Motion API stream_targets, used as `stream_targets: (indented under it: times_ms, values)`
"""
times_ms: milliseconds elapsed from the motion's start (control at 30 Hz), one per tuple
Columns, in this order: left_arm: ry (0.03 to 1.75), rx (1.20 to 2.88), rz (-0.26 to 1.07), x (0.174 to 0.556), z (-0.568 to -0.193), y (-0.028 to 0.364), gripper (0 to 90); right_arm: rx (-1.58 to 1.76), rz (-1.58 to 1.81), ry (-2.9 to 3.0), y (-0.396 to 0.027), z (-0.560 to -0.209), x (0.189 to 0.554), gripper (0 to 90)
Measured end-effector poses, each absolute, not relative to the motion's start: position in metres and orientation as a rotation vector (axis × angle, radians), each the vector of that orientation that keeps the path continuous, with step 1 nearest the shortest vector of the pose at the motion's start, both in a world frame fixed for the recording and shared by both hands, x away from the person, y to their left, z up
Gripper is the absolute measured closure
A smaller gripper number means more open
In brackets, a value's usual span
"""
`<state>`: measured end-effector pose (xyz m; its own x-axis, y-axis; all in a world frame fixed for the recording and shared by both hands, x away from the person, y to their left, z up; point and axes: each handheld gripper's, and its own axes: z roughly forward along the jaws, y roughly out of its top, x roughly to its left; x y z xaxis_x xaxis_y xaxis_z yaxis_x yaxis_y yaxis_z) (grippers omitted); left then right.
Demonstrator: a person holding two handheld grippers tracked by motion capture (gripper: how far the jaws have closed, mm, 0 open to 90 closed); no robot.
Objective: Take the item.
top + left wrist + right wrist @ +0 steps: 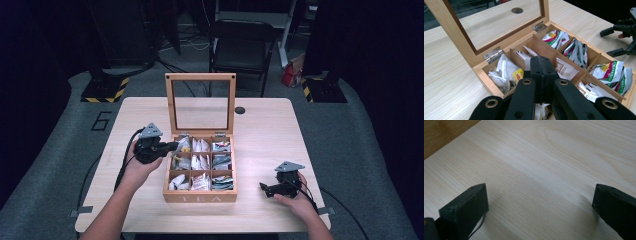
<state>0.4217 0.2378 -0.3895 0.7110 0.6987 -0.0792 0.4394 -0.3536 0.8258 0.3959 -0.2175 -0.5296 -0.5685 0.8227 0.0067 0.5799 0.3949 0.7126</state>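
Observation:
A wooden tea box [200,197] stands open mid-table, its glass lid [169,105] upright at the back. Its compartments hold white tea bags [504,68] and green-and-red packets [609,72]. My left gripper [174,146] hovers over the box's left column, beside a yellow-tagged bag [517,75]. Its jaws are shut together [541,63]; I cannot make out anything pinched between them. My right gripper [265,189] rests on the table right of the box, open. In its own view the right gripper [540,192] has bare wood between its fingers.
The light wooden table [270,135] has a round cable hole [240,110] behind the box. A black folding chair [242,45] stands beyond the far edge. The box's side wall [441,135] shows at the upper left in the right gripper view.

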Motion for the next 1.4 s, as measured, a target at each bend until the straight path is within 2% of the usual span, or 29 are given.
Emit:
stream_targets:
  times_ms: [533,1400]
  values:
    - [0.865,1.989,0.399,0.419,-0.368,0.248,90.0,1.217,0.972,2.311,-0.217,-0.53,0.396,0.0]
    - [0.917,1.961,0.435,0.418,-0.355,0.275,90.0,1.216,0.973,2.31,-0.217,-0.53,0.396,0.0]
